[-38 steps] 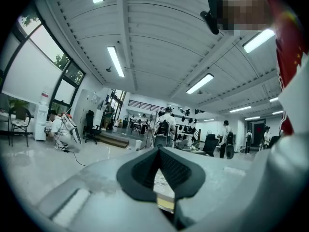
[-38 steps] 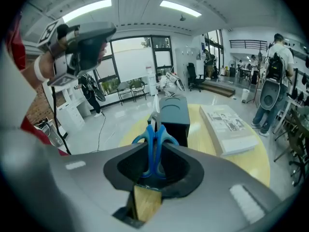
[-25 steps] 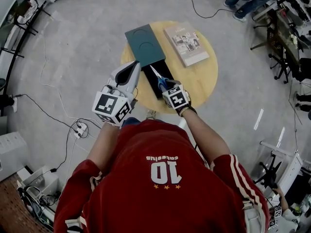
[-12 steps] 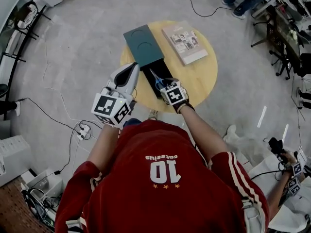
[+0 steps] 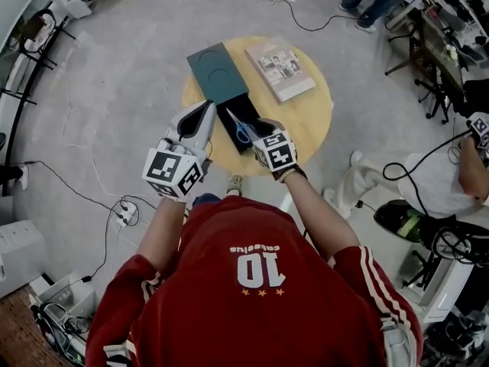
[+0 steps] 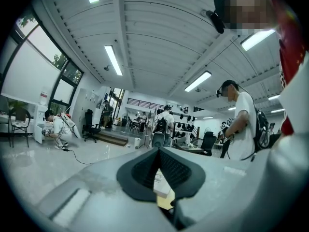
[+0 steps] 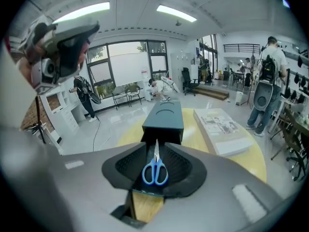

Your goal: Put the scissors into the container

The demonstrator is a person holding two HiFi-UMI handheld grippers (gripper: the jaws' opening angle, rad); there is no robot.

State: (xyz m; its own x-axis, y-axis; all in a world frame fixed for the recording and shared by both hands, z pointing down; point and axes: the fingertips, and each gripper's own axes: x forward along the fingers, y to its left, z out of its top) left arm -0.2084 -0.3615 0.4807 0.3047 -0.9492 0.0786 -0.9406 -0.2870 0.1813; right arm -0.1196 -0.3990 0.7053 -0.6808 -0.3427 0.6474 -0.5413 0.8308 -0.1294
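Blue-handled scissors (image 5: 239, 128) (image 7: 155, 167) lie in the pulled-out black drawer (image 5: 238, 113) (image 7: 162, 135) of the dark green container (image 5: 213, 72) (image 7: 164, 114), blades pointing into the box. My right gripper (image 5: 257, 130) (image 7: 156, 147) sits just behind them at the drawer's near end. Its jaws stand apart on either side of the handles and the pads do not press on them. My left gripper (image 5: 208, 107) (image 6: 158, 151) hovers left of the drawer, tilted upward, its tips together and nothing in it.
The container stands on a round wooden table (image 5: 306, 125). A book (image 5: 280, 70) (image 7: 223, 129) lies to its right. Cables (image 5: 92, 197) run over the floor at the left. A person in white (image 5: 428, 182) crouches at the right, near chairs (image 5: 428, 60).
The right gripper carried the scissors over the drawer, then its jaws opened and the scissors now rest in the drawer. A person has come into view at the right.
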